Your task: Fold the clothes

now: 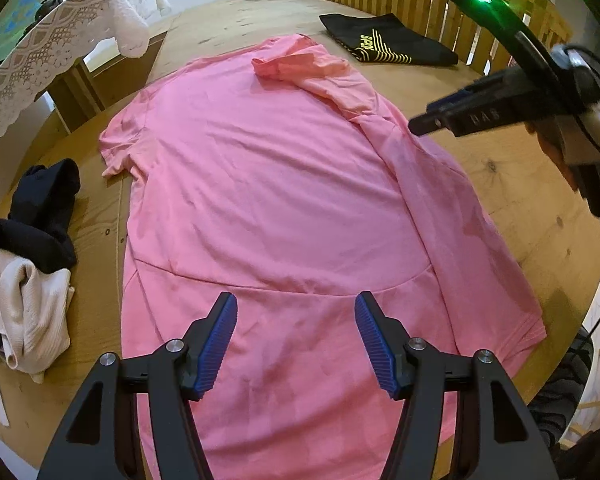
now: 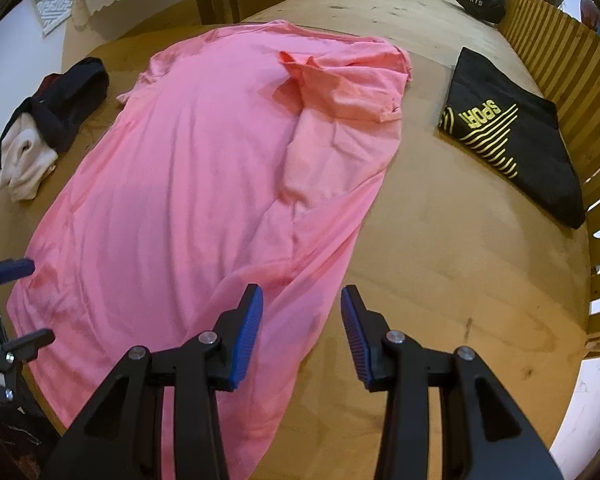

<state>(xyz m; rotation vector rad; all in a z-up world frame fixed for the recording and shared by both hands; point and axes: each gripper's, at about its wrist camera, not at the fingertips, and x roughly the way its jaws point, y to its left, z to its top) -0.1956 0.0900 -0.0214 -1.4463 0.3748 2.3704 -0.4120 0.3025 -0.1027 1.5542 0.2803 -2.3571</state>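
Both grippers hang with jaws apart and nothing between them: the left gripper (image 1: 296, 336) over the near hem of the pink T-shirt (image 1: 260, 184), the right gripper (image 2: 302, 328) at its near right edge. The shirt lies spread on the wooden table (image 2: 440, 240), right side folded inward. A folded black garment (image 2: 512, 140) lies far right, crumpled clothes (image 1: 28, 264) left.

Pink shirt (image 2: 188, 184) on wooden table (image 2: 440, 248)
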